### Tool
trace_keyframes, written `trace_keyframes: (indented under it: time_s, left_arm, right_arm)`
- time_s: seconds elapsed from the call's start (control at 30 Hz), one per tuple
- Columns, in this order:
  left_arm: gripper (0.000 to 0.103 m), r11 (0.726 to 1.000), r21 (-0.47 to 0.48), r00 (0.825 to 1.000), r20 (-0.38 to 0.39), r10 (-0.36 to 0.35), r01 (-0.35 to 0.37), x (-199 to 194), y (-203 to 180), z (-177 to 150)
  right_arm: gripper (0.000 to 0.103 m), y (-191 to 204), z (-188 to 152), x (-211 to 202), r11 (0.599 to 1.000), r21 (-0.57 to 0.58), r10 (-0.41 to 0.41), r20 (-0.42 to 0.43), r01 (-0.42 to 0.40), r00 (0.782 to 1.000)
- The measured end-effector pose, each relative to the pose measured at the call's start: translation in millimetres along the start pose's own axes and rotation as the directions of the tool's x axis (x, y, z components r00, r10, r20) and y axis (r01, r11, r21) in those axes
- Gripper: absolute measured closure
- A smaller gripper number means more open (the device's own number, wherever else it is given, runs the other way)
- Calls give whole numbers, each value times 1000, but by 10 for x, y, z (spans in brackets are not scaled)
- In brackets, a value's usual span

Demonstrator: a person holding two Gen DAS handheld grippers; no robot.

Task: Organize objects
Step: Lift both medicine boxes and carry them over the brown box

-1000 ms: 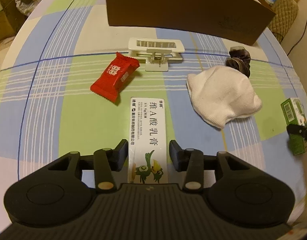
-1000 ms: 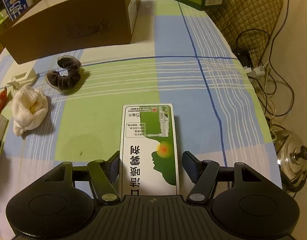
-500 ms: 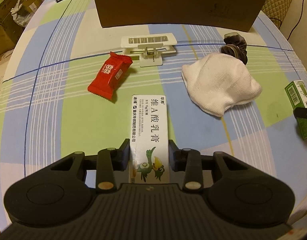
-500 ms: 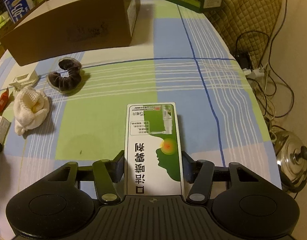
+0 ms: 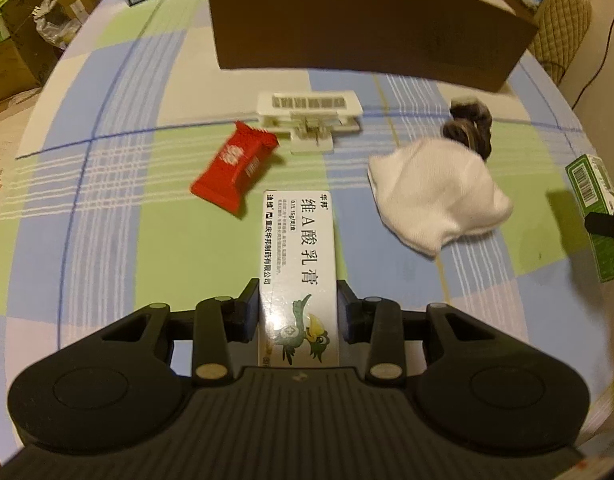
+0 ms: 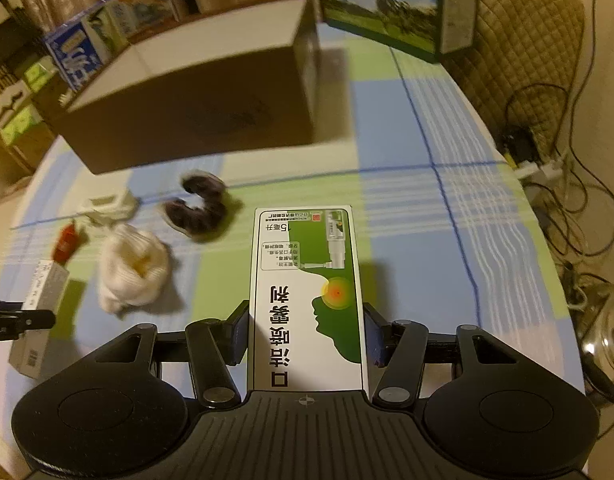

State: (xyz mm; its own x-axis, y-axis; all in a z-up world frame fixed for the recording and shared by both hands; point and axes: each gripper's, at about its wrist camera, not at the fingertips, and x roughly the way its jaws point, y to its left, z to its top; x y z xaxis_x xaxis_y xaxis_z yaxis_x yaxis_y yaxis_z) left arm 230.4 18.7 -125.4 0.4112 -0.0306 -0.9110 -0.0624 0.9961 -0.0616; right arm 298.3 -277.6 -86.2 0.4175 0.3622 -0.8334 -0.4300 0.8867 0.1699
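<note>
- The brown cardboard box (image 5: 367, 28) closes the far side of the table (image 5: 119, 208) like a wall.
- In front of it, the white clip (image 5: 309, 118), red snack packet (image 5: 235, 170), white cloth (image 5: 435, 196) and dark scrunchie (image 5: 469, 128) crowd the middle.
- The left part of the table is free.
- In the right wrist view, the cloth (image 6: 427, 216) right of the box lies open up to the table edge.

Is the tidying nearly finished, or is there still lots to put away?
Only just begun, it seems. Nothing looks put away yet. In hand: the left gripper clamps the white ointment box, the right gripper the green spray box. Left on the tablecloth: red snack packet, white clip, white sock, dark scrunchie.
</note>
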Motion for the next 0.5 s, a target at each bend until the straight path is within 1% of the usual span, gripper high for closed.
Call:
trace_keyframes:
  time_s: [0.23, 0.5]
  left_arm:
    - [70, 999, -33, 997, 77, -8, 10, -273, 80, 142]
    - [70, 999, -25, 987, 155, -34, 38, -531, 25, 352]
  right_arm:
    - [51, 208, 157, -118, 997, -43, 63, 39, -61, 997]
    - [51, 426, 381, -184, 989, -99, 117, 78, -109, 990]
